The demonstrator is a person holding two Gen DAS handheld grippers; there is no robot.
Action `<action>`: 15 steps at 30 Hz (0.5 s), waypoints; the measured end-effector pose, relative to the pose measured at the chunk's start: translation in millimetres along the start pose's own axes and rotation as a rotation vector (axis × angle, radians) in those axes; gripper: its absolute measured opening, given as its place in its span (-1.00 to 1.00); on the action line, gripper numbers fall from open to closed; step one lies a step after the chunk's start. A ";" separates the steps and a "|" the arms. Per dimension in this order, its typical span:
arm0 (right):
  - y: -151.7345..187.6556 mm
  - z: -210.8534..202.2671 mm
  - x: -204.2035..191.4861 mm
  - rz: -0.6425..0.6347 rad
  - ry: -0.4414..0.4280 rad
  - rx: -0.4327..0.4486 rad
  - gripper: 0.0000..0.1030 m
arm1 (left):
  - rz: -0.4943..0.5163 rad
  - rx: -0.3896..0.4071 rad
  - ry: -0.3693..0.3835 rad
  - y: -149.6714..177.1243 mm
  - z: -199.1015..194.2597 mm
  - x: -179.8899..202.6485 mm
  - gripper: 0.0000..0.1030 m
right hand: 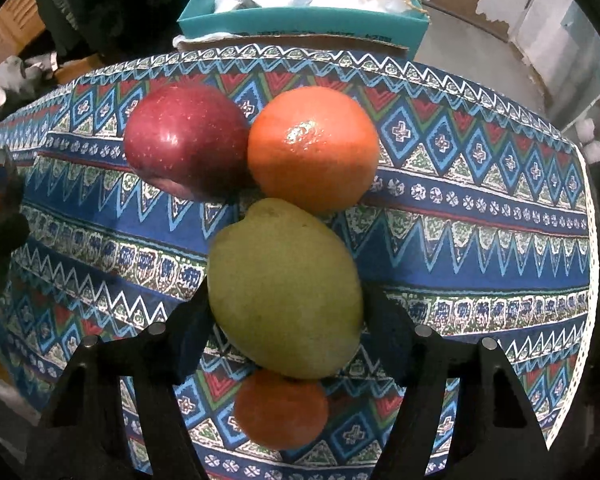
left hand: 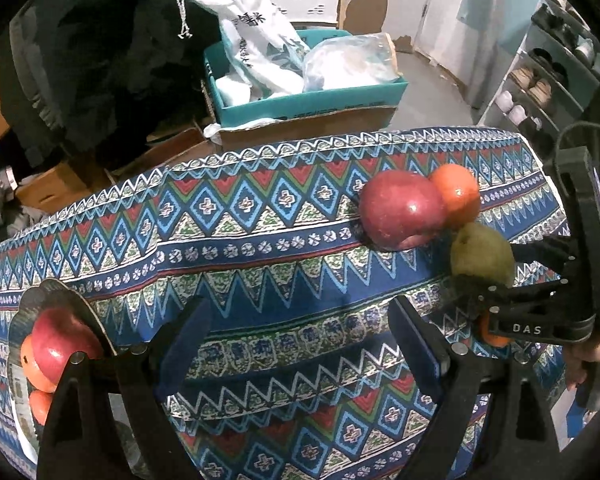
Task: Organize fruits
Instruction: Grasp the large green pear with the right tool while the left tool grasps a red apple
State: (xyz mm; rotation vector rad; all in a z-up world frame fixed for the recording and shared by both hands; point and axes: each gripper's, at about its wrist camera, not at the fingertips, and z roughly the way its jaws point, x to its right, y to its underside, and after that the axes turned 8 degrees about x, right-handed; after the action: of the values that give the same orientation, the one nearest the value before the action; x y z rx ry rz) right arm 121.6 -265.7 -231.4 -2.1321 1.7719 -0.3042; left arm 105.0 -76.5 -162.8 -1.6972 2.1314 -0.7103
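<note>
Right wrist view: green pear between the fingers

Right wrist camera shows the green pear [right hand: 284, 292] lying on the patterned cloth of the surface [right hand: 480, 216], with the right gripper [right hand: 286, 320] around it: its two fingers [right hand: 192, 320] sit on either side of the fruit, pressed against or just beside its flanks. A red apple [right hand: 186, 138] and an orange [right hand: 314, 146] lie touching each other just beyond the pear's far end, and a second orange [right hand: 280, 410] sits under the pear's near end. From the left wrist camera the same pear [left hand: 482, 258], apple [left hand: 400, 210] and orange [left hand: 458, 194] cluster at the right side of the surface [left hand: 240, 240], the right gripper [left hand: 496, 276] reaching in from the right. At far left a scalloped plate [left hand: 60, 296] carries another red apple [left hand: 60, 340] and oranges [left hand: 30, 358]. The left gripper [left hand: 296, 340] hangs over bare cloth, its fingers [left hand: 188, 332] wide apart and holding nothing. Beyond the surface stand a teal box [left hand: 312, 100] stuffed with white bags [left hand: 256, 36], cardboard cartons, and a shoe rack [left hand: 540, 88] at right
</note>
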 end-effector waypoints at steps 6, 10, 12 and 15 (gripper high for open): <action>-3.2 -11.9 13.8 0.069 -0.023 0.030 0.36 | -0.002 0.003 0.024 -7.8 3.8 9.8 0.77; -8.5 -31.0 21.9 0.091 -0.002 0.086 0.36 | 0.010 -0.004 0.037 -16.2 10.2 19.0 0.77; -10.9 -40.3 27.6 0.105 0.012 0.113 0.36 | 0.016 -0.001 0.053 -22.2 14.4 24.5 0.77; -11.4 -50.0 39.0 0.140 0.027 0.132 0.36 | 0.033 0.002 0.056 -29.3 21.7 33.6 0.77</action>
State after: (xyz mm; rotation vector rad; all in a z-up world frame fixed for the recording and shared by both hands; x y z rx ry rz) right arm 120.5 -308.6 -183.3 -1.9118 1.8516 -0.4032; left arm 132.3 -117.9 -162.3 -1.6565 2.1900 -0.7582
